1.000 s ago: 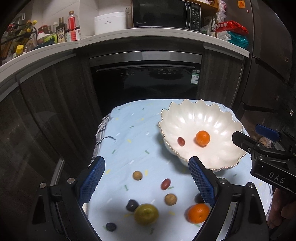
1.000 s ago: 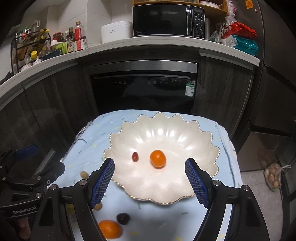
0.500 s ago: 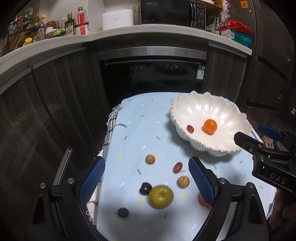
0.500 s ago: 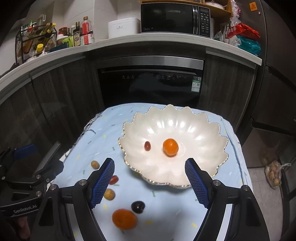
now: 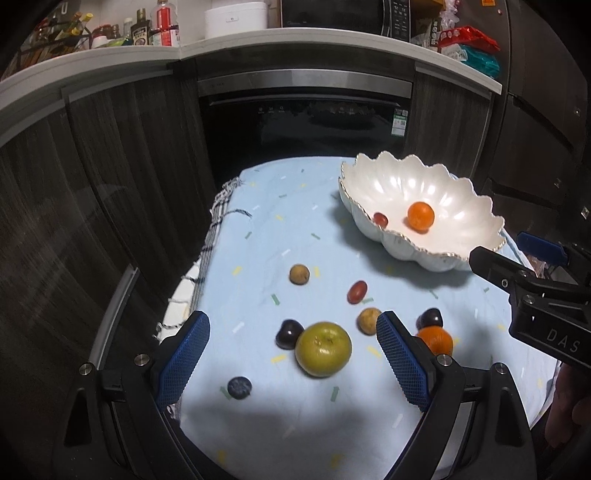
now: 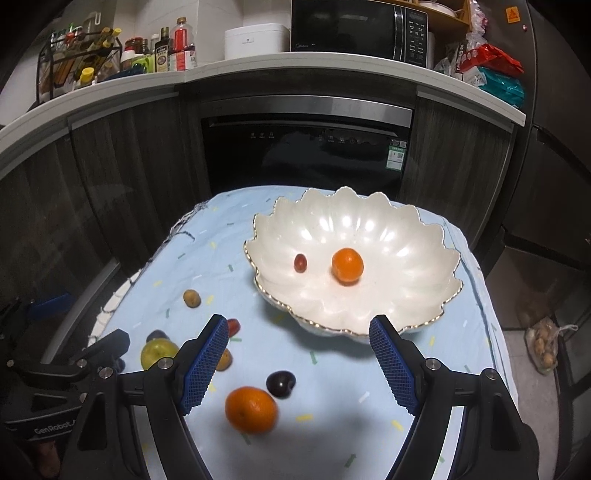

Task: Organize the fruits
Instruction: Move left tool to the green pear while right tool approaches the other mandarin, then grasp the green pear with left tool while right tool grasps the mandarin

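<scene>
A white scalloped bowl (image 5: 461,199) (image 6: 406,236) holds an orange (image 5: 420,216) (image 6: 347,266) and a red grape (image 5: 381,219) (image 6: 300,263). Loose on the light blue cloth (image 5: 266,229) lie a green apple (image 5: 323,349) (image 6: 159,353), an orange (image 5: 436,340) (image 6: 251,409), dark plums (image 5: 289,333) (image 6: 281,383), a red grape (image 5: 357,291), brown longans (image 5: 299,274) (image 6: 192,298) and a blueberry (image 5: 239,387). My left gripper (image 5: 288,365) is open above the apple. My right gripper (image 6: 299,363) is open, empty, above the bowl's near rim.
A dark oven door (image 6: 306,155) and cabinets stand behind the table. The counter above carries bottles (image 6: 162,48), a white cooker and a microwave (image 6: 354,29). A bag lies on the floor at the right (image 6: 543,343). The cloth's left edge drops off (image 5: 207,258).
Both grippers have pulled back and risen from the bowl, so more loose fruit shows near their fingers. Both stay open and empty. No fruit has moved.
</scene>
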A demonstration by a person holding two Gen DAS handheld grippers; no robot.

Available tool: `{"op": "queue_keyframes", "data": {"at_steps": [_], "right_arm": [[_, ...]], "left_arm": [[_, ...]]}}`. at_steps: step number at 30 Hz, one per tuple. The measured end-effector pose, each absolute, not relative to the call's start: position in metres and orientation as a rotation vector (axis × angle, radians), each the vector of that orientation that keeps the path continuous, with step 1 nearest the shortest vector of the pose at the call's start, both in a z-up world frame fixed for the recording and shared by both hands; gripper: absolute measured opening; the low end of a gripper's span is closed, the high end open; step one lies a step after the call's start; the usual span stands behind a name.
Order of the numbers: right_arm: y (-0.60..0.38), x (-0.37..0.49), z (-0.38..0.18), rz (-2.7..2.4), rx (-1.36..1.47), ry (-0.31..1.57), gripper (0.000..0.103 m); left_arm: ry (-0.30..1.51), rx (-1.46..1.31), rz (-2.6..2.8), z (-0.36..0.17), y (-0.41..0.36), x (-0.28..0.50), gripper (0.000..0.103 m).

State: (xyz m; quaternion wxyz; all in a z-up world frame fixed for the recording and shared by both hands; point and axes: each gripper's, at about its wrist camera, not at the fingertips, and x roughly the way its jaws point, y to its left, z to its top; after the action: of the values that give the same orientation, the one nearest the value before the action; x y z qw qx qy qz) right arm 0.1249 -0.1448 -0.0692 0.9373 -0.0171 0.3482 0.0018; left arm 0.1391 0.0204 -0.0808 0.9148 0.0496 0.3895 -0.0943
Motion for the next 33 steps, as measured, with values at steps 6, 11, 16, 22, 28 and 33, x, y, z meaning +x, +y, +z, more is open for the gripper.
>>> {"op": "queue_keyframes", "data": {"at_steps": [6, 11, 16, 22, 28, 33], "right_arm": [[-0.146, 0.119, -0.082, 0.006, -0.057, 0.73, 0.08], [-0.149, 0.117, -0.097, 0.014, -0.06, 0.764, 0.08], [-0.147, 0.116, -0.107, 0.033, -0.073, 0.78, 0.08], [-0.137, 0.115, -0.116, 0.09, -0.088, 0.801, 0.08], [-0.131, 0.114, -0.124, 0.124, -0.106, 0.828, 0.08], [-0.131, 0.116, -0.13, 0.141, -0.097, 0.853, 0.079]], "left_arm": [[0.814, 0.128, -0.205, -0.094, 0.012, 0.136, 0.092], [0.809, 0.169, -0.202, -0.107, 0.007, 0.134, 0.092], [0.84, 0.179, -0.212, -0.118, 0.006, 0.137, 0.087], [0.871, 0.187, -0.211, -0.128, 0.004, 0.142, 0.085], [0.897, 0.198, -0.22, -0.136, 0.0, 0.147, 0.079], [0.904, 0.204, -0.229, -0.14, -0.002, 0.151, 0.073]]}}
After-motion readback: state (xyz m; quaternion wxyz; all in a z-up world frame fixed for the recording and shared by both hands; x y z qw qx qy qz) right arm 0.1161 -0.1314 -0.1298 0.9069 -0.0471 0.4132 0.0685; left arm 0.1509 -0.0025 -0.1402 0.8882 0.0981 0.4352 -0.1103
